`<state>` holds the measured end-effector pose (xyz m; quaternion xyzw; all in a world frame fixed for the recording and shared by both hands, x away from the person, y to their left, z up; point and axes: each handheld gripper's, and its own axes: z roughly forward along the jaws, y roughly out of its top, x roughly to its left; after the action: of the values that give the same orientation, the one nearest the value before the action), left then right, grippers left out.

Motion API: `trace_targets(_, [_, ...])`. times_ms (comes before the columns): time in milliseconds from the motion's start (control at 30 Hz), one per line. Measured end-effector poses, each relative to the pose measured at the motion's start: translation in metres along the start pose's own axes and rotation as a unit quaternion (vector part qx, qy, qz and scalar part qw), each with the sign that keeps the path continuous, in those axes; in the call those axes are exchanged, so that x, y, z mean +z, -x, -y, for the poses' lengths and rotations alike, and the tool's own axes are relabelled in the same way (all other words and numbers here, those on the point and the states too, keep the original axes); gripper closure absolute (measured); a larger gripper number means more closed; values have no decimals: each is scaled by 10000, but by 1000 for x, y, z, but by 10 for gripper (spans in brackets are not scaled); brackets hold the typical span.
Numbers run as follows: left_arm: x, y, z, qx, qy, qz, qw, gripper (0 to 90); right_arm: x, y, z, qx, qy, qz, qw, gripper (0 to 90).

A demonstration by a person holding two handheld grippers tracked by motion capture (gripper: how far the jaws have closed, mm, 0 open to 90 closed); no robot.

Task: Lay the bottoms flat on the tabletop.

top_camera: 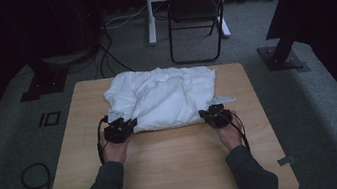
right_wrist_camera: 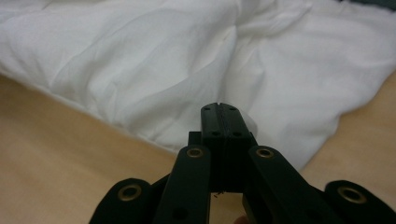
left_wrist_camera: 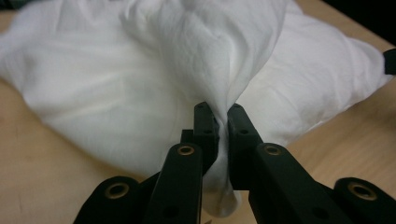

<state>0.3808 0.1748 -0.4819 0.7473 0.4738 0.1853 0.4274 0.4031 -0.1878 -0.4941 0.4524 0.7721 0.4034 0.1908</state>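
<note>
Left gripper point(left_wrist_camera: 220, 109) clamps cloth point(top_camera: 162, 98) at its near-left corner, right gripper point(right_wrist_camera: 219, 108) closed at near-right corner; cloth lies ahead.

Right gripper point(right_wrist_camera: 219, 106) jaws pressed together at white cloth point(right_wrist_camera: 154, 70) edge.

- The high view looks from above the person's side, facing forward and down. It is far off and takes in the whole table point(top_camera: 167, 165), with a chair point(top_camera: 197, 9) at 12 o'clock.
- The left gripper view rides on the left tool point(left_wrist_camera: 219, 116). It looks along its jaws, very close to the white cloth point(left_wrist_camera: 116, 79).
- The right gripper view rides on the right tool point(right_wrist_camera: 219, 112), also very close and low over the table.
- All three views share the white cloth and the wood around it.
</note>
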Motion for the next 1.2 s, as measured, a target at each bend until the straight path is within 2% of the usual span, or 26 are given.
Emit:
trace_targets(67, [4, 1, 14, 75, -220, -14, 9997, 854, -1, -4, 12, -136, -150, 19, 9998, 900])
trace_targets(167, [14, -2, 32, 19, -550, -31, 9985, 849, 5, -7, 28, -192, -440, -10, 9988, 900])
trace_targets(200, [18, -3, 36, -15, -607, -20, 9982, 829, 9, -9, 32, -183, -569, -1, 9982, 898])
trace_targets(267, [20, -4, 37, -86, -599, -11, 9982, 801, 10, -9, 32, -201, -573, 12, 9982, 896])
trace_targets(300, [19, -5, 35, -131, -536, 34, 9985, 762, 11, -11, 29, -224, -551, 29, 9982, 888])
trace_targets(367, [14, -6, 29, -118, -384, 79, 9992, 680, 9, -12, 22, -290, -426, 66, 9986, 803])
trace_targets(500, [8, -8, 12, -148, -125, 122, 9997, 557, 10, -11, 4, -240, -187, 9, 9995, 665])
trace_targets(600, [10, -9, -1, -221, 6, 109, 9997, 493, 18, -7, -8, -39, -61, -134, 9999, 588])
trace_targets(733, [23, -9, -16, -281, 30, 107, 9995, 444, 33, -3, -23, 314, 26, -224, 9993, 530])
trace_targets(867, [41, -6, -26, -259, -120, 12, 9996, 420, 52, -1, -34, 568, -80, -217, 9981, 511])
trace_targets(933, [50, -6, -28, -317, -220, -2, 9993, 427, 59, -1, -37, 813, -101, -290, 9962, 508])
trace_targets(1000, [58, -5, -29, -361, -335, -2, 9988, 486, 65, -1, -39, 967, -175, -356, 9945, 552])
trace_targets(1033, [61, -5, -29, -376, -409, 0, 9985, 561, 68, -2, -39, 993, -245, -368, 9941, 641])
trace_targets(1067, [62, -5, -30, -375, -451, -32, 9983, 684, 70, -3, -39, 970, -306, -386, 9941, 746])
trace_targets(1100, [61, -5, -30, -386, -425, -92, 9983, 777, 70, -3, -39, 924, -348, -315, 9946, 839])
trace_targets(1133, [58, -5, -31, -464, -316, -98, 9984, 863, 68, -3, -40, 906, -358, -256, 9949, 872])
trace_targets(1167, [53, -5, -32, -497, -209, -47, 9985, 874, 65, -3, -40, 918, -354, -264, 9948, 878])
trace_targets(1200, [48, -5, -33, -488, -109, 21, 9987, 877, 62, -2, -40, 827, -313, -257, 9958, 880])
